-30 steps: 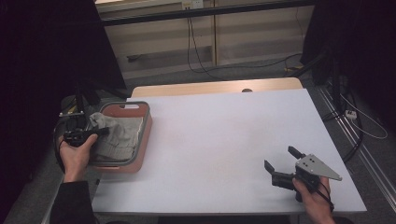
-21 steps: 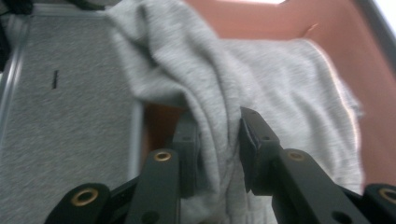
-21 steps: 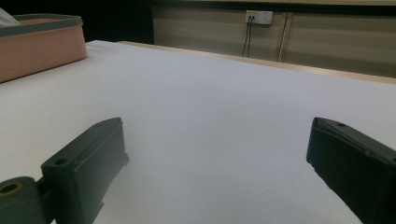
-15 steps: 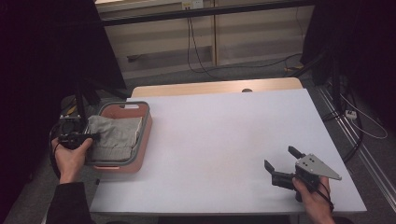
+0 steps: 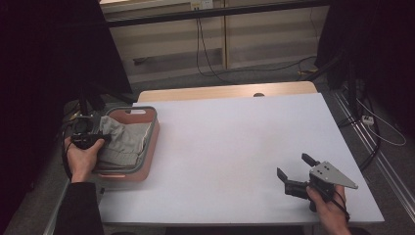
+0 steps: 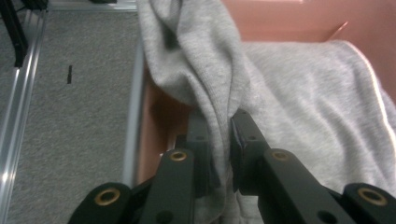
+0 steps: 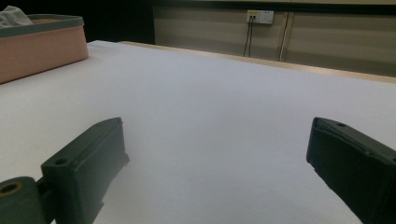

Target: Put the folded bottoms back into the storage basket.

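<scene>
Grey cloth (image 5: 125,142) lies heaped in a pink basket (image 5: 151,142) with a grey rim, which sits at the left edge of the white table (image 5: 235,147). At the basket's outer side the person's left hand (image 5: 83,159) holds the left gripper (image 6: 219,135), and in the left gripper view a hanging fold of the cloth runs down between the two black jaws. The jaws have just been closing, and they now pinch that fold from both sides, so the cloth bunches into a narrow ridge above them. The rest of the cloth spreads to the right inside the basket, against its pink wall. Beyond the basket's rim in that view lie grey carpet and a metal rail of the table's frame.

The middle of the table is bare white surface, with a strip of pale wood (image 5: 225,92) along its far edge.

Near the front right corner the right hand (image 5: 328,208) holds the right gripper (image 5: 295,169) low over the table, its grey three-cornered plate on top. Its jaws stand spread wide with only table top between them. In the right gripper view the basket sits far off at the upper left, well apart from this gripper.
</scene>
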Demonstrator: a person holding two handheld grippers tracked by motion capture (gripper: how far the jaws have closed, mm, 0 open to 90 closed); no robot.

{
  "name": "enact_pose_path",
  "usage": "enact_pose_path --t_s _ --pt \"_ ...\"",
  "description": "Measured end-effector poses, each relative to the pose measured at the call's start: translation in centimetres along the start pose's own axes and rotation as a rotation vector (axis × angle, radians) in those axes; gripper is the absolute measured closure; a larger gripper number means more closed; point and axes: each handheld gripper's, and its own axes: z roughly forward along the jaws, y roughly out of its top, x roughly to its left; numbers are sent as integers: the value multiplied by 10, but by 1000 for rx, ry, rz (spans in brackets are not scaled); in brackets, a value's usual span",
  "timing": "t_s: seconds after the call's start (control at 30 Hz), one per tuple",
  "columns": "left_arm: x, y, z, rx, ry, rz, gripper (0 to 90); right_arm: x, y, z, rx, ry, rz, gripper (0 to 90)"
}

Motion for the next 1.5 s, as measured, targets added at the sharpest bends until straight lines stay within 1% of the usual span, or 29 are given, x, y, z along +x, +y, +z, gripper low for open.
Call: enact_pose_path --t_s 0.07,0.1,0.2,0.27,0.3,0.4,0.43,0.47,0.5,0.57,0.6,0.63,0.67,0.7,0.77,0.87,0.9,0.97,1.0,1.03,1.1,1.13,1.17,1.23,1.3,1.37,1.43,1.47,1.5 --pt "0 0 1 12 20 -4 797 0 0 -1 -1 2 -2 44" --pt "3 0 0 15 19 -18 788 0 0 -1 -2 3 -2 44" --pt "6 0 -3 -1 13 -33 705 0 0 -1 1 2 1 44" --pt "8 1 -7 -25 11 -40 644 0 0 0 1 3 1 44" --pt "8 2 -9 -37 4 -46 630 0 0 0 2 3 0 44" --pt "7 5 -11 -72 -16 -51 621 0 0 0 3 3 -2 44" --pt "7 6 -10 -68 -8 -45 640 0 0 0 3 4 -2 44" --pt "7 8 -7 -72 -1 -45 682 0 0 0 4 3 -1 45" --pt "8 9 -5 -62 3 -48 718 0 0 0 3 4 -2 45" --pt "7 11 1 -37 30 -42 819 0 0 0 3 6 -3 45" --pt "6 11 4 -24 40 -35 848 0 0 0 3 7 0 45" --pt "5 11 6 -9 62 -16 861 0 0 0 2 7 -1 45" --pt "4 11 9 9 95 -2 869 0 0 0 3 7 -1 45" --pt "4 11 11 18 111 7 872 0 0 0 3 7 0 45" --pt "5 10 14 28 119 -7 875 0 0 -1 2 8 -1 45" --pt "6 10 19 62 134 3 876 0 0 0 4 8 0 45" --pt "5 10 21 63 139 1 876 0 0 0 4 7 0 45" --pt "7 10 24 76 131 -4 877 0 0 0 4 8 -1 45" --pt "8 10 25 89 131 3 877 1 0 0 4 8 -1 45" --pt "7 10 27 88 127 -7 877 0 0 0 4 7 -1 45" --pt "7 9 30 104 132 6 879 0 0 -1 4 7 -1 45" --pt "6 9 31 108 128 4 879 0 0 -1 4 8 -1 45" --pt "5 10 31 126 132 12 880 0 0 0 3 8 0 45" --pt "4 10 31 129 134 14 880 0 0 -1 2 8 -1 45" --pt "5 8 28 133 124 13 881 0 0 -1 1 10 -2 45" --pt "5 6 26 111 108 -11 882 0 0 -1 2 8 -1 45" --pt "5 6 22 108 95 6 881 0 -1 -1 3 6 -1 45" --pt "3 6 22 92 98 2 881 0 0 -1 4 6 -2 45" --pt "3 7 20 95 97 7 880 0 0 -1 3 7 -2 45"
